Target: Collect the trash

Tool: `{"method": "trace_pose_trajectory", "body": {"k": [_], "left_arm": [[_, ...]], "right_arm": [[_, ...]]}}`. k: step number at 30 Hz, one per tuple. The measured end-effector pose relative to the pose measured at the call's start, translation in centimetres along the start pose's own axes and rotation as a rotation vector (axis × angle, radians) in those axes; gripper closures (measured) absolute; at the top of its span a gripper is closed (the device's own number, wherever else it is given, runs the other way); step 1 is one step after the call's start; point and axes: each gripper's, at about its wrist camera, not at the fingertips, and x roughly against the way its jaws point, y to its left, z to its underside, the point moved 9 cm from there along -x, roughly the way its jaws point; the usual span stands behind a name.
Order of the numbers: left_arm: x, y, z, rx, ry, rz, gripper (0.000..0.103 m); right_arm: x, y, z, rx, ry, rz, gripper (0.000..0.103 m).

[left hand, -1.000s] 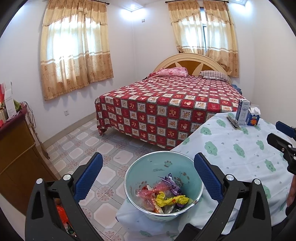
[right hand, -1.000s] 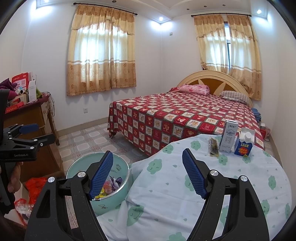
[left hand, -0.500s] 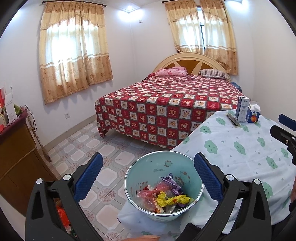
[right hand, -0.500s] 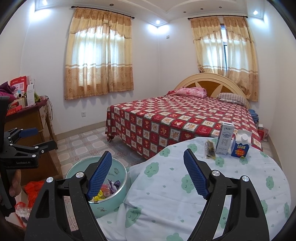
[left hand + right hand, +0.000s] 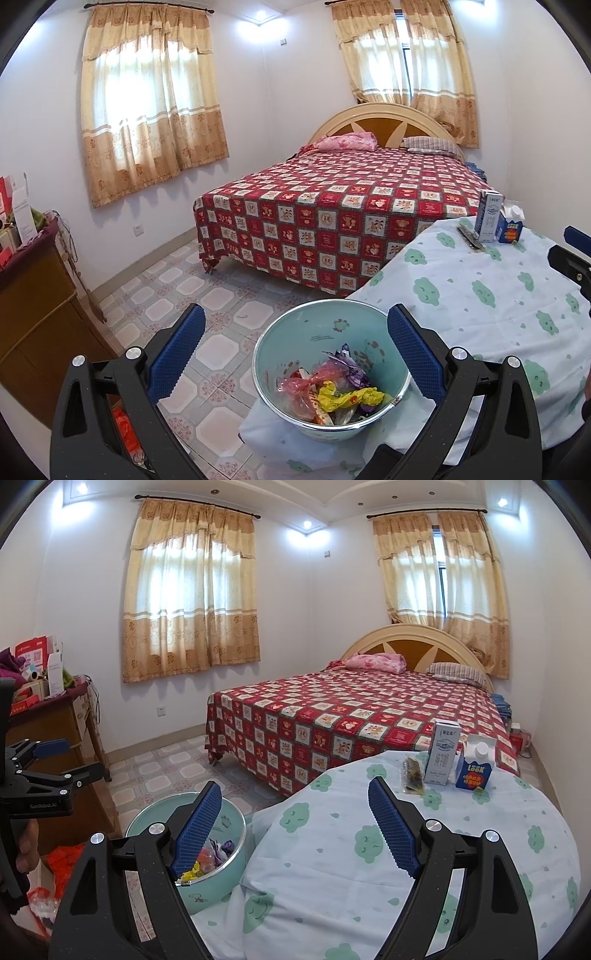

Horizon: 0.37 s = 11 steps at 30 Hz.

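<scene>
My left gripper (image 5: pixel 295 354) and right gripper (image 5: pixel 295 827): both held level, jaws spread wide, nothing between them.

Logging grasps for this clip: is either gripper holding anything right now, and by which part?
Nothing is held. The left gripper and right gripper are both open and empty; the trash stays in the bin and on the table.
</scene>
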Motion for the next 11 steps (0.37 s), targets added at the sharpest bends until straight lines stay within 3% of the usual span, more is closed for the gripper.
{"method": "trace_pose_trajectory", "body": {"k": [6, 11], "left_arm": [[-0.2, -0.6, 0.4, 0.0, 0.022, 0.023, 0.006], [-0.6, -0.8, 0.9, 0.008, 0.036, 0.041, 0.006]], "right_arm": [[-1.2, -3.4, 1.1, -0.054, 0.058, 0.049, 0.017], [-3.3, -13.0, 3.7, -0.204, 0.202, 0.209, 0.015]]}}
